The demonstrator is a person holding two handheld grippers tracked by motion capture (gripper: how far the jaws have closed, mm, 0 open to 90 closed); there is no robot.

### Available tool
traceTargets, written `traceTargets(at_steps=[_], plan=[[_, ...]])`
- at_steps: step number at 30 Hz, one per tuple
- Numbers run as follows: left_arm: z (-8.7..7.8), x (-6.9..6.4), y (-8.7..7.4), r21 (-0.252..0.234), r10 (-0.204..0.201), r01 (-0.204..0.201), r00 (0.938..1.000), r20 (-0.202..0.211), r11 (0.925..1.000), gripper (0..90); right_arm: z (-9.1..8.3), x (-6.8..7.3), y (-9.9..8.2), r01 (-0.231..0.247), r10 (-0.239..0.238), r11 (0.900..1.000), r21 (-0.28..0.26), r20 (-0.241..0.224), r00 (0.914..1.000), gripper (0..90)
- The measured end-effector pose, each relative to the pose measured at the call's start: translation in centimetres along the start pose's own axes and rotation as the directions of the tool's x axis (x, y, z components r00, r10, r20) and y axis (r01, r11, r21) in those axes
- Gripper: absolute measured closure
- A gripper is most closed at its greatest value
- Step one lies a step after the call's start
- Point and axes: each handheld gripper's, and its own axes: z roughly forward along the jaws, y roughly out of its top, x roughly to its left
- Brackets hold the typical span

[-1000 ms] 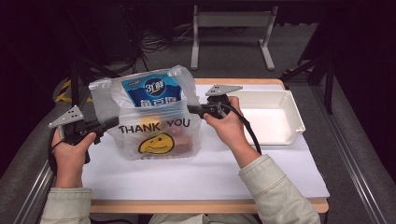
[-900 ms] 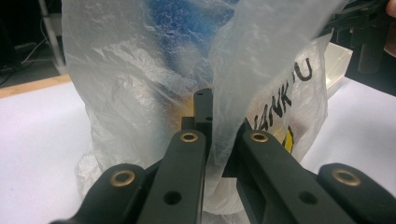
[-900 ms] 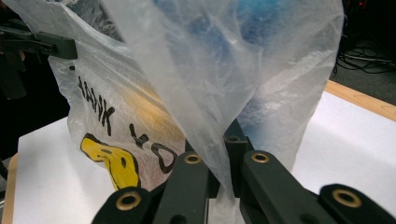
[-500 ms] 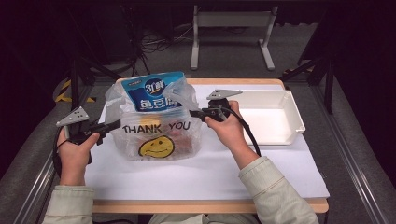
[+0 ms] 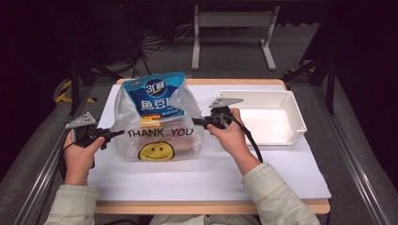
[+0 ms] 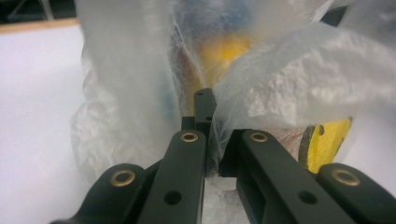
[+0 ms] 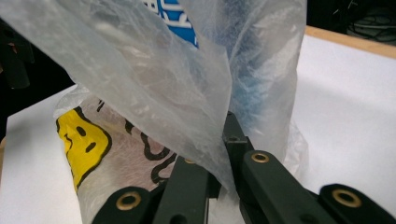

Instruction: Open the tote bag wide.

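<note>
High view, bottom of the frame: two sleeved forearms reach up. At left centre the left gripper (image 5: 117,133) is clenched on the left handle of the plastic bag (image 5: 159,136); at centre the right gripper (image 5: 196,122) is clenched on its right handle. That bag, printed with a smiley and THANK YOU, stands on the white sheet (image 5: 206,173) at centre, a blue packet (image 5: 157,96) upright inside. Farther right sits a white tray (image 5: 293,119).
</note>
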Motion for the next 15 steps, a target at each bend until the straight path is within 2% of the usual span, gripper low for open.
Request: traceTargets(at_steps=[4, 6, 7, 9, 15], plan=[[0.5, 0.4, -0.6, 0.012, -0.021, 0.021, 0.9998, 0.006, 0.9997, 89.5, 0.2, -0.1, -0.6, -0.012, 0.012, 0.9998, 0.015, 0.006, 0.9999, 90.0], [0.5, 0.6, -0.7, 0.022, -0.01, 0.01, 0.9999, 0.005, 0.9997, 89.5, 0.3, -0.1, -0.9, -0.016, 0.016, 0.9997, 0.02, 0.005, 0.9999, 90.0], [0.7, 0.6, -1.0, 0.03, -0.03, 0.03, 0.9995, 0.009, 0.9991, 89.5, 0.4, -0.2, -1.1, -0.02, 0.02, 0.9994, 0.027, 0.003, 0.9998, 90.0], [0.8, 0.8, -1.4, 0.034, -0.046, 0.046, 0.9988, 0.015, 0.9984, 89.5, 0.6, -0.2, -1.5, -0.027, 0.027, 0.9992, 0.029, 0.0, 0.9996, 90.0], [1.0, 1.1, -2.3, 0.061, -0.064, 0.062, 0.9977, 0.022, 0.9962, 89.4, 0.8, -0.2, -2.3, -0.045, 0.046, 0.998, 0.045, -0.004, 0.9989, 90.0]])
